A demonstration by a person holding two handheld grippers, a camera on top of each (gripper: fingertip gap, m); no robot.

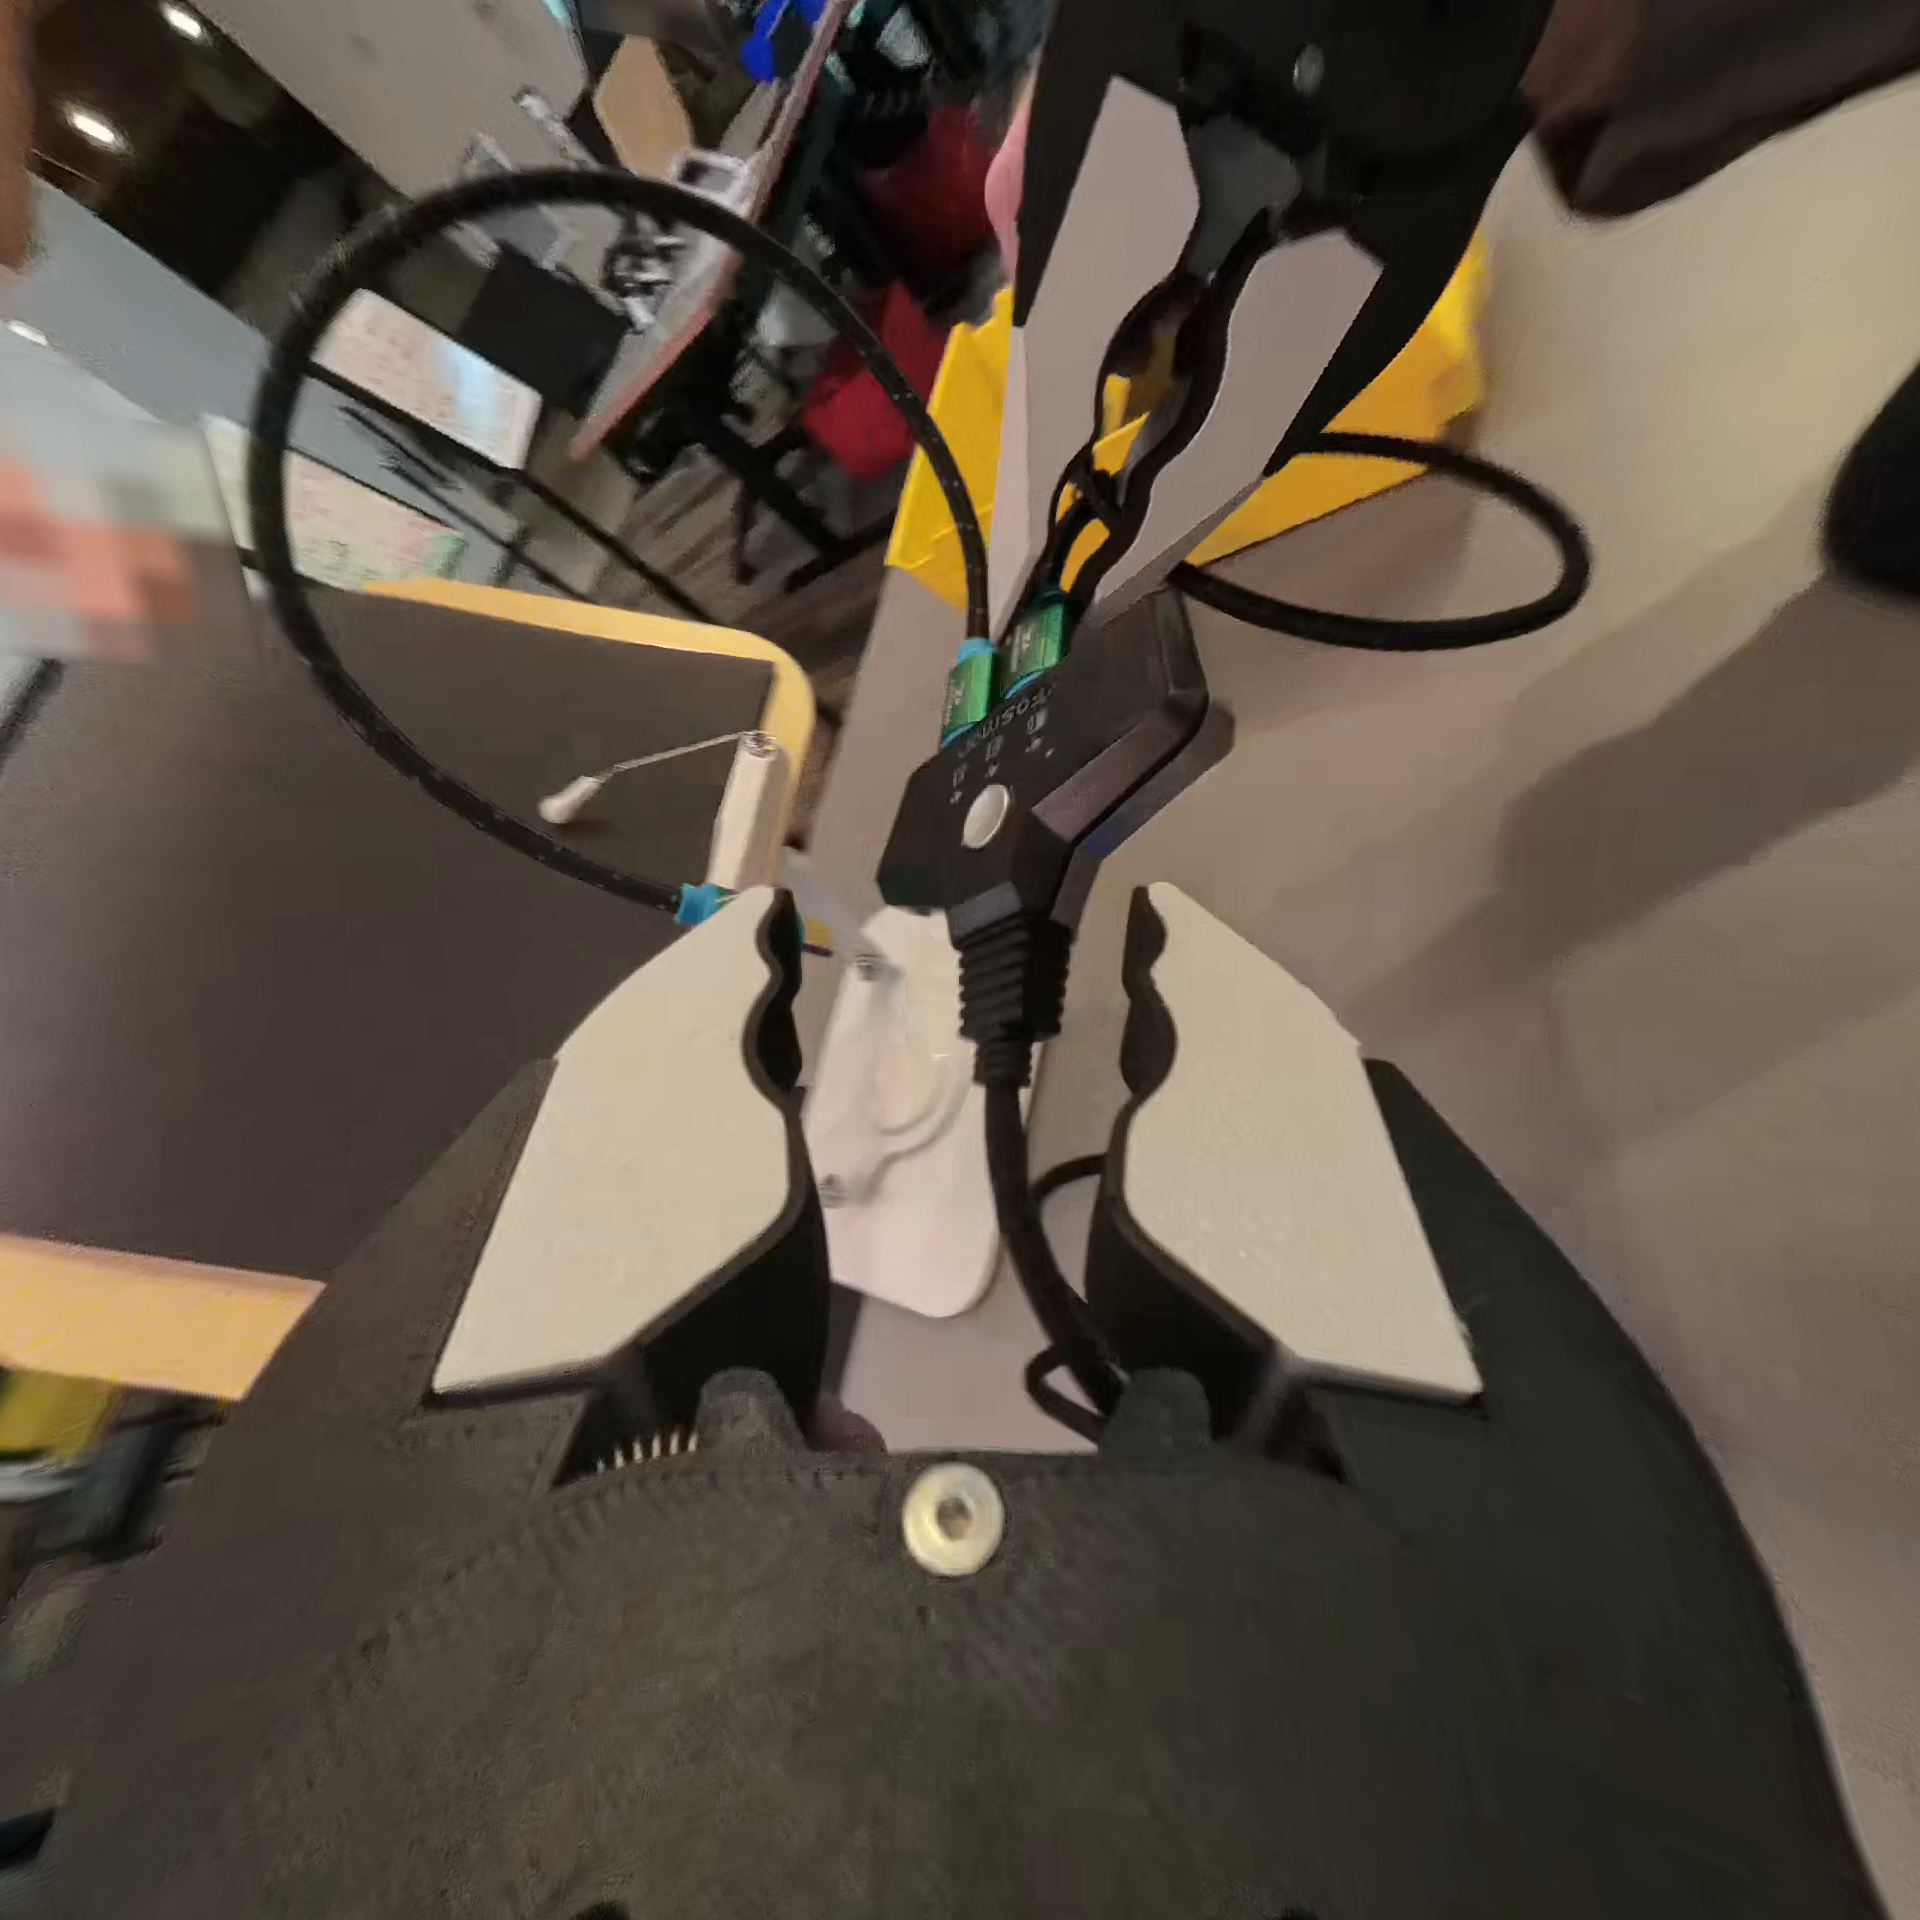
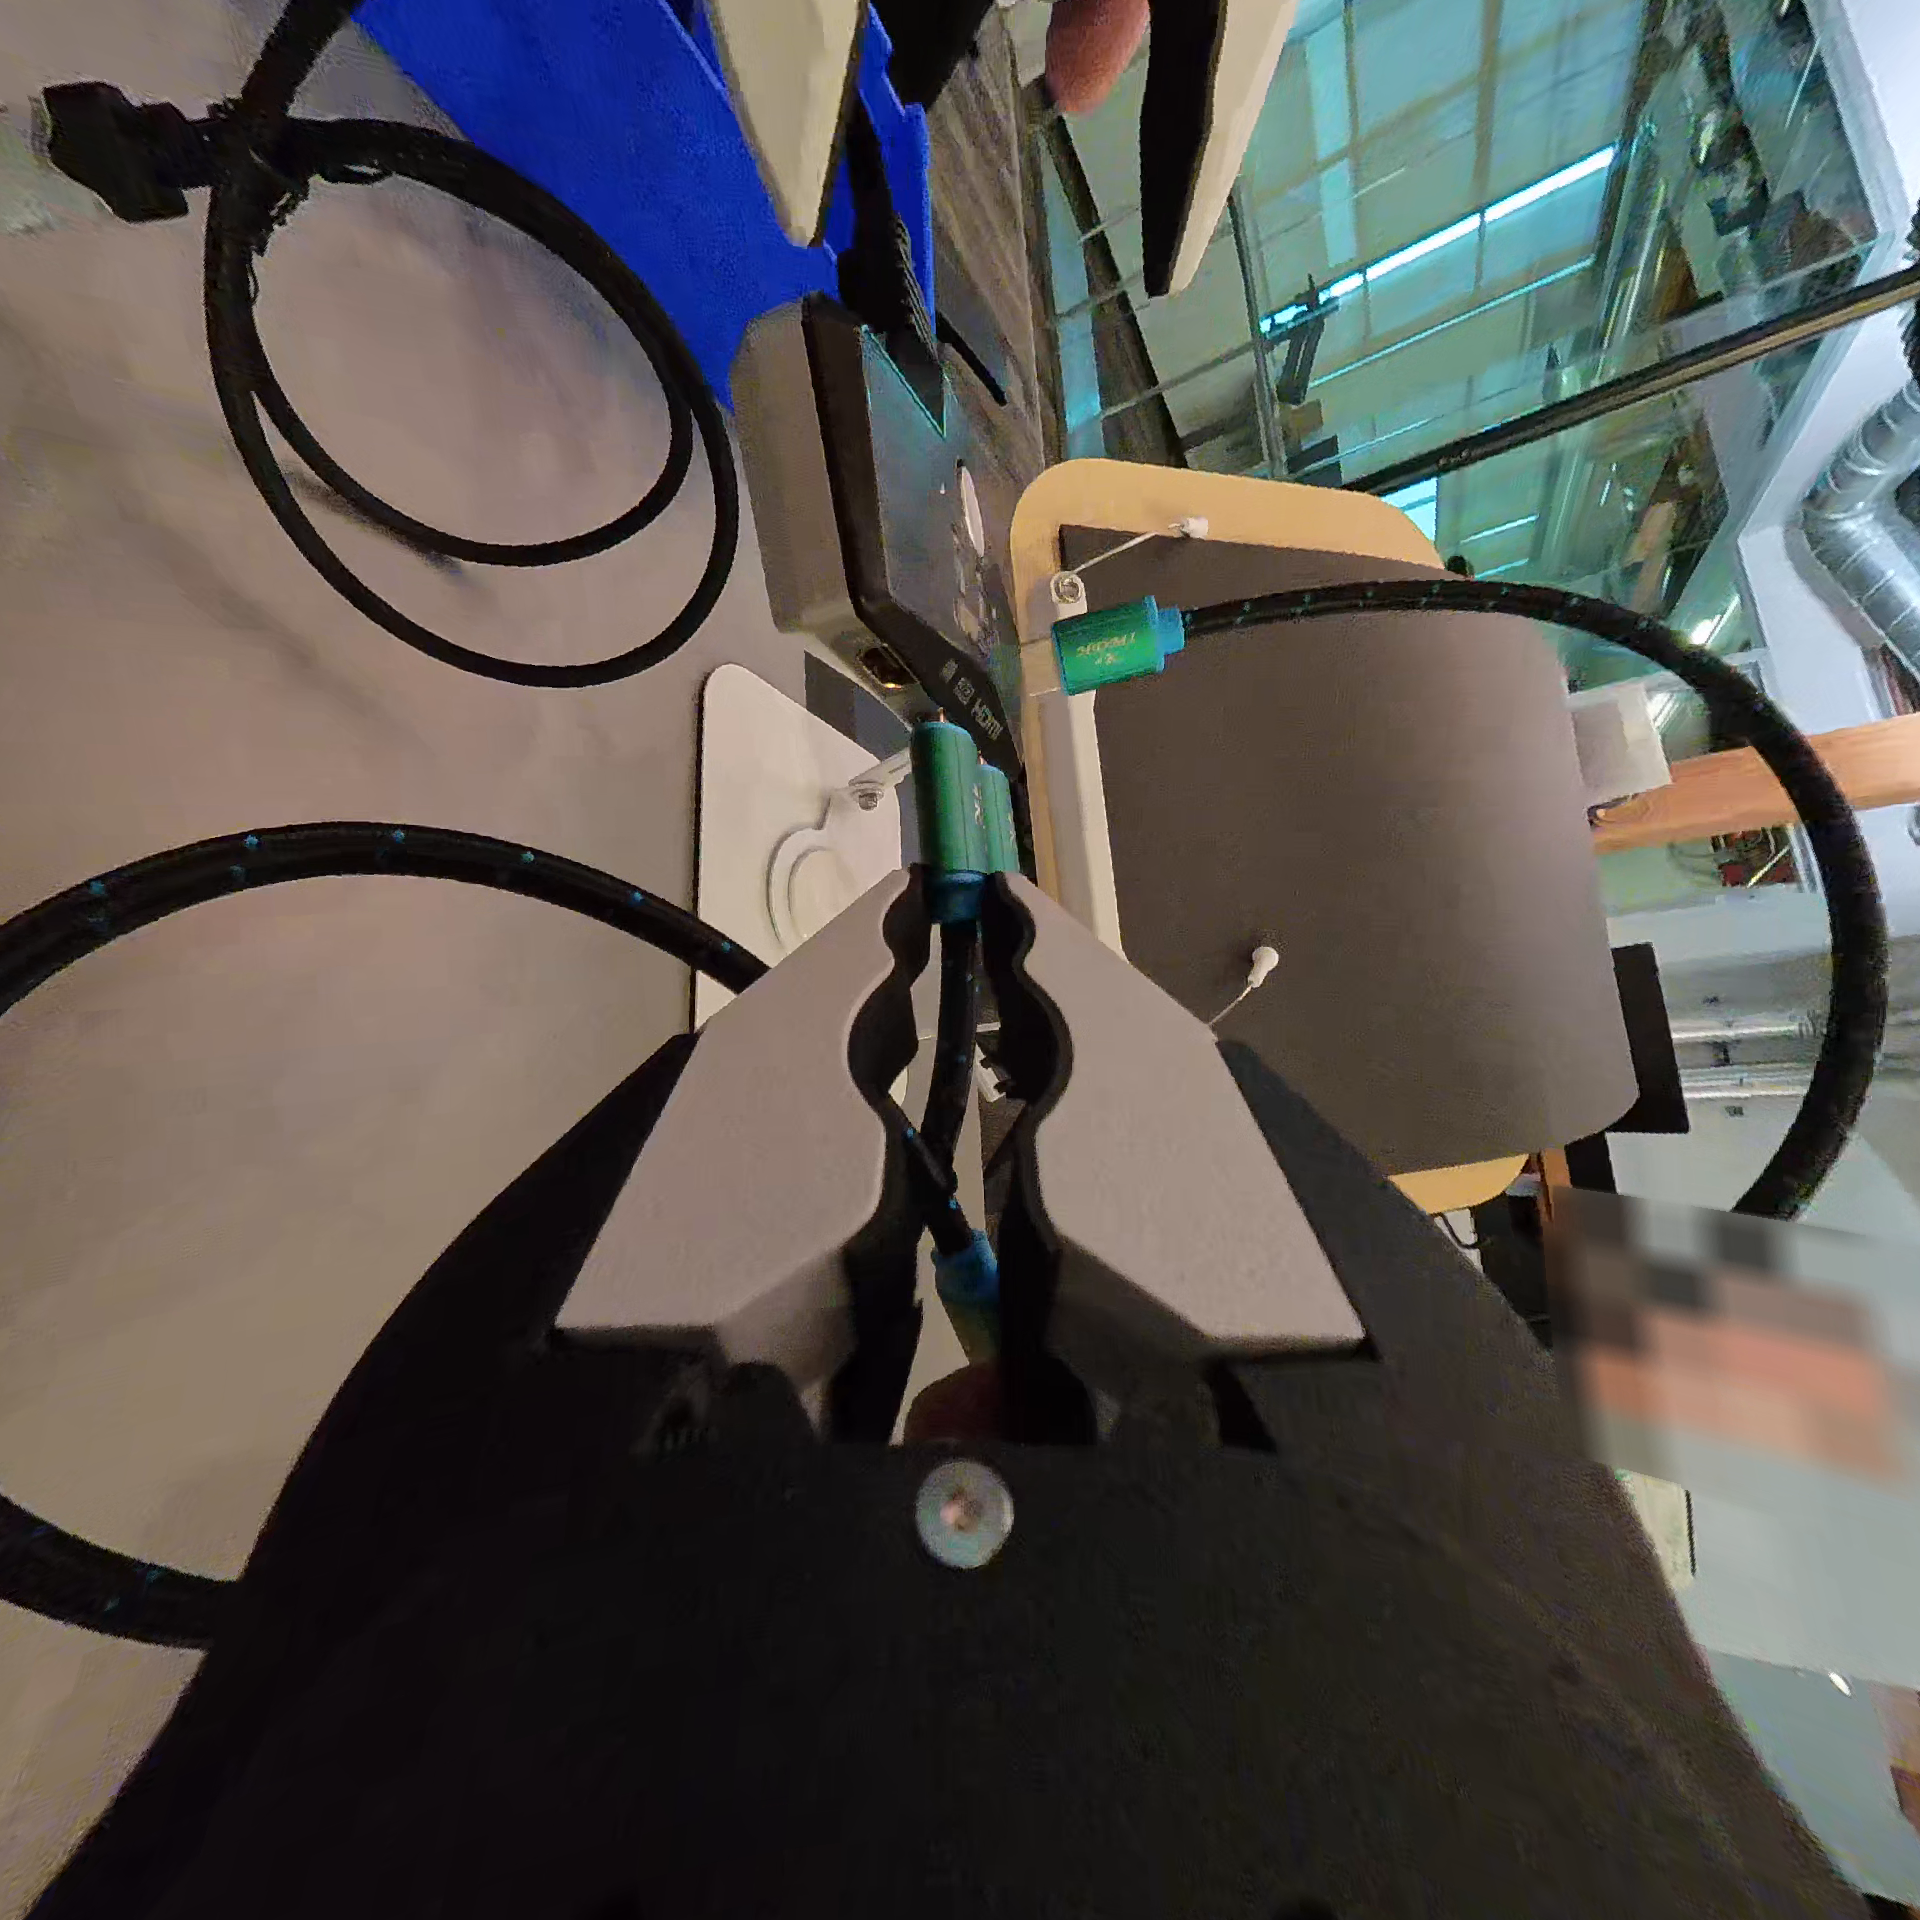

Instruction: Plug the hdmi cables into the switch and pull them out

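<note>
switch point(image 1: 1029, 769): two plugs seated | left fingers point(image 1: 665, 1122) spread | right fingers point(image 2: 1122, 1091) pinching cable point(image 2: 951, 1049)

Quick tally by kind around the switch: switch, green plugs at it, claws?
switch: 1
green plugs at the switch: 2
claws: 2 (left claw open, right claw shut on the cables)
Total: 5
</note>
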